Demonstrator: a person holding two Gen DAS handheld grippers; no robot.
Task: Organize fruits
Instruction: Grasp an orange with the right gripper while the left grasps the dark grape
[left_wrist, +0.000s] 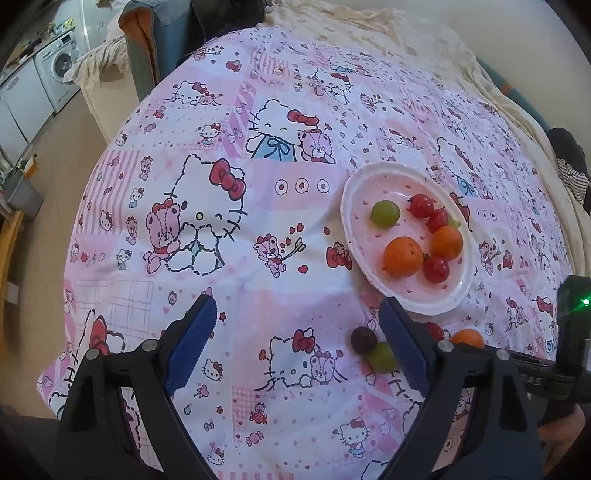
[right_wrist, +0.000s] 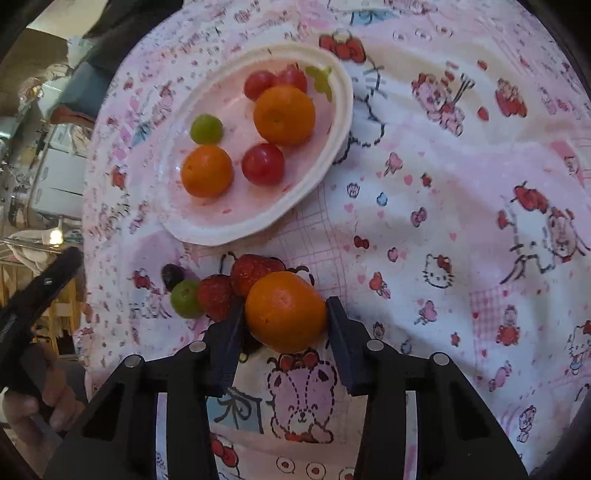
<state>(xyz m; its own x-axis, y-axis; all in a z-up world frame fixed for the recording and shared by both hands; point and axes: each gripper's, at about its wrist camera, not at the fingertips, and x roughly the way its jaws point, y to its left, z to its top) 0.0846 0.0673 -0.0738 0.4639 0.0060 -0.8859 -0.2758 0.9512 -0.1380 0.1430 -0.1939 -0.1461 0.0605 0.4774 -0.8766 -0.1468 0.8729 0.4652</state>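
Note:
A white oval plate (left_wrist: 354, 236) (right_wrist: 332, 147) on the Hello Kitty cloth holds two oranges (left_wrist: 402, 256) (right_wrist: 284, 114), a green grape (left_wrist: 385, 213) (right_wrist: 206, 128) and three red cherry tomatoes (left_wrist: 436, 269) (right_wrist: 263, 164). My right gripper (right_wrist: 284, 314) is shut on an orange (right_wrist: 284, 312) just in front of the plate. Beside it lie two strawberries (right_wrist: 255, 273), a green grape (right_wrist: 184, 297) and a dark grape (right_wrist: 173, 275). My left gripper (left_wrist: 299, 325) is open and empty, left of the dark grape (left_wrist: 364, 339) and green grape (left_wrist: 382, 356).
The cloth (left_wrist: 229, 206) covers a rounded table. A washing machine (left_wrist: 59, 66) and floor lie far left, and a cream blanket (left_wrist: 369, 33) lies at the back. The left hand and its gripper body show in the right wrist view (right_wrist: 37, 295).

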